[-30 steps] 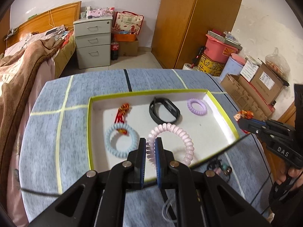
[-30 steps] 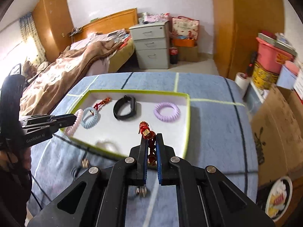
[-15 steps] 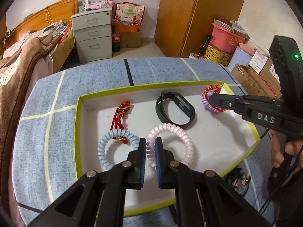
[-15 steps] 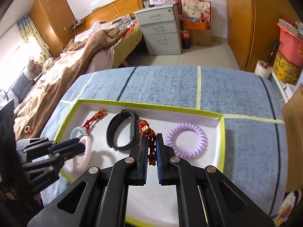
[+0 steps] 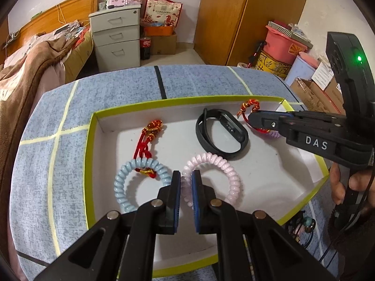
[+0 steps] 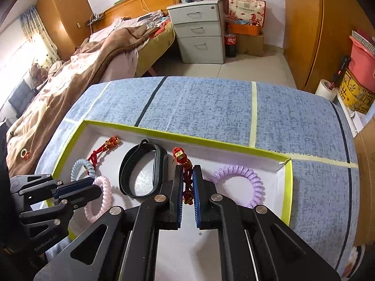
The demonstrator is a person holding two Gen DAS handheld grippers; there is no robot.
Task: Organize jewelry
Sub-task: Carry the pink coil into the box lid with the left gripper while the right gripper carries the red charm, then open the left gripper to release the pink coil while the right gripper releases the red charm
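- On the left of the tray [image 5: 90, 154] we see a red cord bracelet [image 5: 146, 140] lying flat, its lower knot resting inside a pale blue coil band [image 5: 124, 187].
- Our left tongs [image 5: 185, 182] are closed on a pink coil band [image 5: 230, 178], pinching its near-left rim just beside the blue one; the rest of the band lies on the white floor of the tray.
- Past the pink band, in the middle of the tray, a black wristband [image 5: 221, 134] lies near the far wall.
- Our right tongs [image 6: 187, 185] are clamped on a red beaded bracelet [image 6: 181, 158], held just right of the black wristband [image 6: 140, 171] and above the tray floor; its gold charm sticks up past the fingertips.
- To the right of that, a purple coil band [image 6: 248, 178] lies flat near the tray's right wall [image 6: 287, 192].
- The tray sits on a blue tablecloth [image 6: 206, 103] marked with yellow and black tape lines.
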